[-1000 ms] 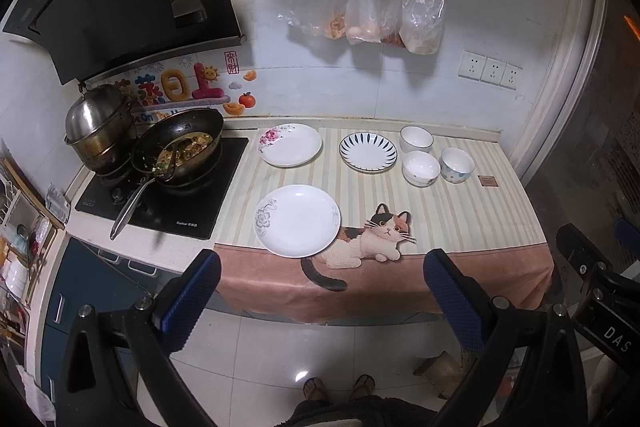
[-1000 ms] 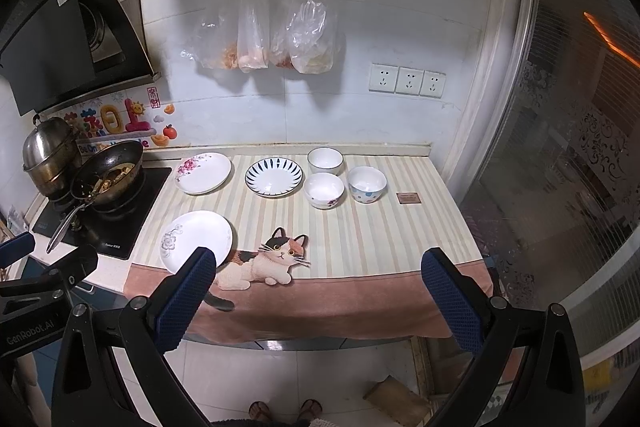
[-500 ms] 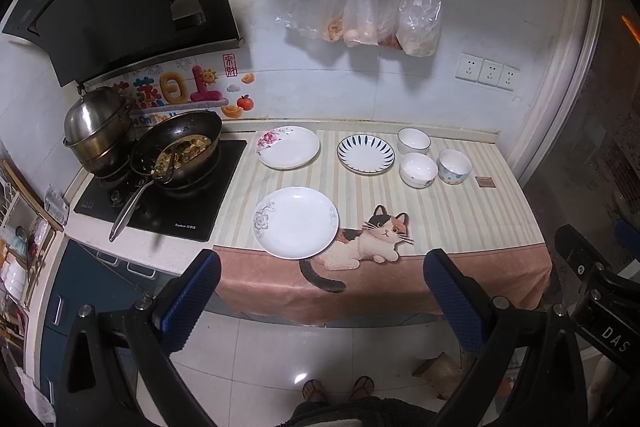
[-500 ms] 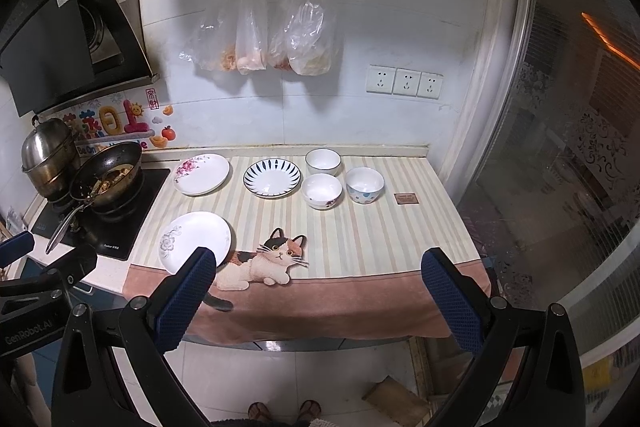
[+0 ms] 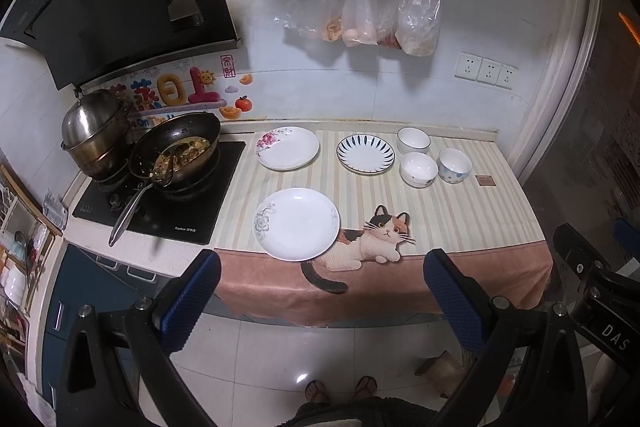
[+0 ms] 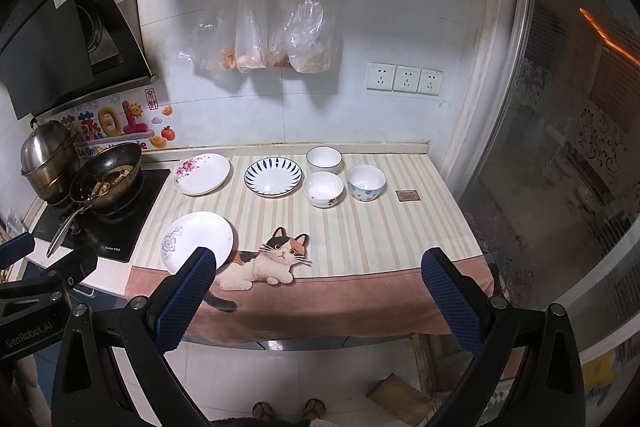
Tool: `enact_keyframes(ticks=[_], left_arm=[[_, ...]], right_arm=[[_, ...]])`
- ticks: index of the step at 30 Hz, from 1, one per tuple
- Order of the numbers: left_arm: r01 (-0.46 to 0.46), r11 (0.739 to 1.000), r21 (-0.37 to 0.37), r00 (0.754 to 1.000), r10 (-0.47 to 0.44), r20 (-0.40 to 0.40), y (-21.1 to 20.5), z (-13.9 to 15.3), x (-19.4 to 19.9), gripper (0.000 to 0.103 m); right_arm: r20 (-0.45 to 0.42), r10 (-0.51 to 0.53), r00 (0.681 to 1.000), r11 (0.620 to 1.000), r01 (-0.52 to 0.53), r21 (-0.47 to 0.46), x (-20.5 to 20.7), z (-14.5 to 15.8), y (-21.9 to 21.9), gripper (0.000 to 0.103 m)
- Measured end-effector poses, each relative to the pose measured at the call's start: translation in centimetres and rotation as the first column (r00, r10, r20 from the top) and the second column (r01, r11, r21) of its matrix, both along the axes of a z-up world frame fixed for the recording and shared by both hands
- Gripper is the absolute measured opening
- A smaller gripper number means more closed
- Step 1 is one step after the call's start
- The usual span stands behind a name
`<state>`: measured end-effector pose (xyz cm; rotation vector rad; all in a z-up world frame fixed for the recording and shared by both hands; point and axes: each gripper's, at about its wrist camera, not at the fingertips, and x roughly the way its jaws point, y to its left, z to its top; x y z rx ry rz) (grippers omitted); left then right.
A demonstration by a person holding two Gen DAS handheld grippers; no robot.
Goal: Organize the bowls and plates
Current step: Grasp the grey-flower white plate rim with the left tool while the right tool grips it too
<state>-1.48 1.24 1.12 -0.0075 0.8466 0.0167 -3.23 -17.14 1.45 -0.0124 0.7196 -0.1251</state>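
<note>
Three plates lie on the striped cat cloth [image 5: 460, 219]: a white plate with a grey flower [image 5: 297, 223] [image 6: 197, 241] at the front left, a pink-flowered plate [image 5: 287, 148] [image 6: 202, 173] at the back left, and a blue-rayed plate [image 5: 365, 153] [image 6: 273, 176] beside it. Three bowls stand to the right: a dark-rimmed one [image 5: 413, 140] [image 6: 324, 159], a flowered one [image 5: 419, 169] [image 6: 323, 189] and a dotted one [image 5: 455, 165] [image 6: 366, 182]. My left gripper [image 5: 320, 291] and right gripper [image 6: 318, 287] are both open and empty, held back from the counter over the floor.
A wok with food [image 5: 176, 151] and a steel pot [image 5: 94, 131] sit on the hob [image 5: 160, 211] at the left. A small brown card [image 5: 485, 180] lies at the right. Plastic bags [image 5: 360, 15] hang on the wall. A glass door [image 6: 560, 147] stands right.
Both grippers have drifted very slightly; the counter sits a touch differently in view. Nothing on the counter has moved and both grippers stay open.
</note>
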Motion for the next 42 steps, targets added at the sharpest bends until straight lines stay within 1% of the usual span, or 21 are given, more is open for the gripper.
enact_keyframes(ticks=[3,6,8,9,10,12,13,15,16,19,22,24,26,29,30,33,34,38,39,40,42], left_arm=[[0.01,1.0,-0.001,1.0,-0.01,0.004,0.5,-0.5,0.5,0.103],[0.008,1.0,-0.004,1.0,-0.008,0.028,1.6,-1.4,1.6,0.103],[-0.01,1.0,-0.008,0.998,0.01,0.055,2.8,-2.3,2.6,0.103],[-0.023,1.0,-0.011,0.998,0.023,0.061,3.6,-3.1,3.2,0.103],[-0.037,0.999,-0.015,0.997,0.038,0.063,4.4,-4.1,4.1,0.103],[-0.057,0.998,-0.012,0.998,0.057,0.015,6.4,-6.7,6.7,0.103],[-0.067,0.998,-0.018,0.997,0.067,-0.024,7.6,-8.5,8.3,0.103],[-0.101,0.995,-0.018,0.991,0.099,-0.087,9.5,-11.5,11.1,0.103],[-0.12,0.992,-0.028,0.983,0.115,-0.146,10.8,-13.6,13.1,0.103],[-0.16,0.983,-0.092,0.959,0.133,-0.248,13.6,-18.3,17.3,0.102],[-0.193,0.975,-0.113,0.944,0.153,-0.292,15.1,-22.2,20.4,0.1],[-0.213,0.971,-0.111,0.928,0.166,-0.333,15.8,-25.6,23.0,0.095],[-0.228,0.967,-0.115,0.904,0.166,-0.394,16.4,-28.6,25.3,0.082],[-0.25,0.961,-0.117,0.87,0.17,-0.463,17.2,-32.4,27.4,0.075],[-0.254,0.96,-0.118,0.86,0.168,-0.482,17.4,-33.5,27.9,0.074],[-0.259,0.959,-0.115,0.833,0.161,-0.53,17.4,-35.6,28.7,0.063],[-0.261,0.958,-0.118,0.827,0.158,-0.54,17.4,-36.1,28.8,0.058],[-0.278,0.949,-0.15,0.81,0.148,-0.567,17.6,-37.2,28.9,0.047],[-0.284,0.944,-0.165,0.808,0.143,-0.572,17.7,-37.4,29.0,0.043],[-0.29,0.941,-0.177,0.806,0.14,-0.575,17.7,-37.5,28.9,0.039],[-0.288,0.939,-0.188,0.808,0.132,-0.575,17.6,-37.6,28.8,0.036]], right_arm=[[0.0,-0.011,1.0,1.0,0.011,0.01,0.4,-0.2,0.0,0.103],[0.023,-0.016,1.0,0.997,0.014,0.07,1.3,-1.0,-0.2,0.103],[0.058,-0.002,0.998,0.992,-0.006,0.127,2.4,-2.5,-0.4,0.103],[0.047,0.002,0.999,0.989,-0.009,0.147,3.5,-3.6,-0.4,0.103],[0.007,0.01,1.0,0.985,-0.011,0.17,5.0,-5.1,-0.3,0.103],[-0.1,0.044,0.994,0.975,-0.02,0.222,8.6,-8.7,0.3,0.103],[-0.133,0.067,0.989,0.968,-0.032,0.25,10.1,-10.3,0.5,0.103],[-0.215,0.115,0.97,0.954,-0.047,0.298,13.9,-14.4,1.5,0.103],[-0.24,0.131,0.962,0.95,-0.053,0.309,15.5,-16.1,1.9,0.103],[-0.327,0.188,0.926,0.946,-0.082,0.313,20.9,-22.0,3.6,0.103],[-0.401,0.245,0.883,0.938,-0.111,0.329,26.5,-27.5,5.2,0.103],[-0.441,0.289,0.85,0.927,-0.132,0.352,29.9,-30.7,6.3,0.102],[-0.476,0.34,0.811,0.914,-0.164,0.372,33.4,-34.0,7.7,0.101],[-0.528,0.391,0.754,0.901,-0.196,0.387,37.0,-38.0,9.5,0.093],[-0.544,0.412,0.731,0.892,-0.202,0.404,38.1,-39.5,10.0,0.088],[-0.572,0.463,0.677,0.862,-0.193,0.47,39.8,-42.3,11.1,0.077],[-0.575,0.475,0.666,0.855,-0.195,0.48,40.0,-42.8,11.4,0.07],[-0.58,0.506,0.639,0.843,-0.225,0.488,40.4,-43.8,12.5,0.056],[-0.58,0.513,0.633,0.839,-0.228,0.494,40.5,-43.9,12.6,0.048],[-0.578,0.521,0.628,0.835,-0.234,0.498,40.7,-44.2,12.8,0.038],[-0.574,0.53,0.624,0.831,-0.247,0.498,40.7,-44.1,13.1,0.029]])
